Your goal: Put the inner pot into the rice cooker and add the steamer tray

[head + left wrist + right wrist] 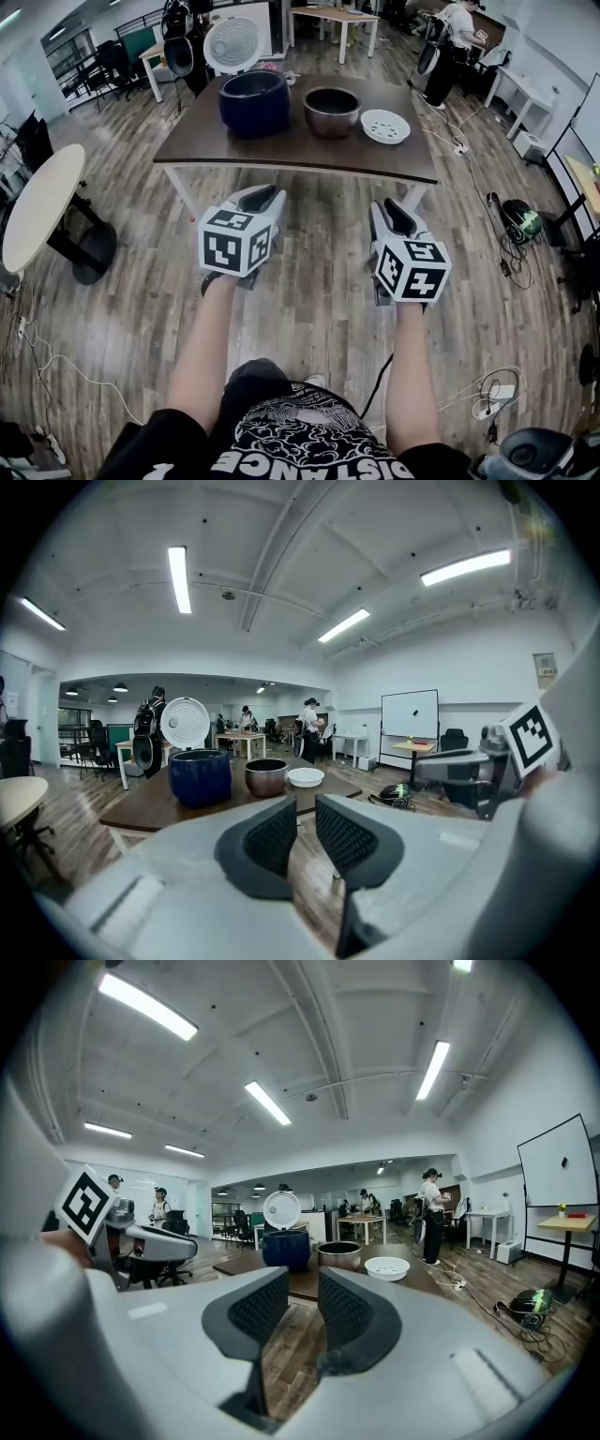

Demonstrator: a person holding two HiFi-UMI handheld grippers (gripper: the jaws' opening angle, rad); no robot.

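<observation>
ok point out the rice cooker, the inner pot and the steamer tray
rice cooker [255, 111]: head view, blue front wall
inner pot [331, 124]: head view, metal front wall
steamer tray [385, 127]: head view, middle of its white dish

A smooth, dark brown table [281, 145] with a wood look stands on a floor [309, 309] of grey-brown wood-grain planks. On the table, at eleven o'clock, the cooker [254, 101] has a glossy dark blue shell. At twelve o'clock the pot [331, 111] is dull brushed metal, and at one o'clock the tray [385, 126] looks like matt white plastic. The left gripper [265, 194] and right gripper [394, 211] are matt pale grey plastic, with dark pads [274, 836] in a fine grid texture.
</observation>
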